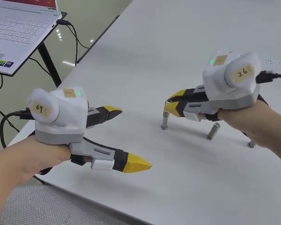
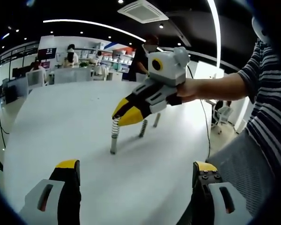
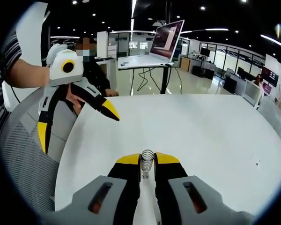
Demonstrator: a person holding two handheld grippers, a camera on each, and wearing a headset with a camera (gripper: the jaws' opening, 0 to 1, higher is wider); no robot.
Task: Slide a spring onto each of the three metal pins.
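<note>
Spring coils are being pinched between the nearly closed jaws of the right gripper, at the top of the leftmost metal pin, standing upright on the white bench. Further right, a second pin, coil-wrapped and leaning, and a third pin are being overhung by the right hand. The left gripper is being held spread wide over the near left bench edge, well apart from the pins.

Silver spring atop upright pin, second spring leaning
</note>
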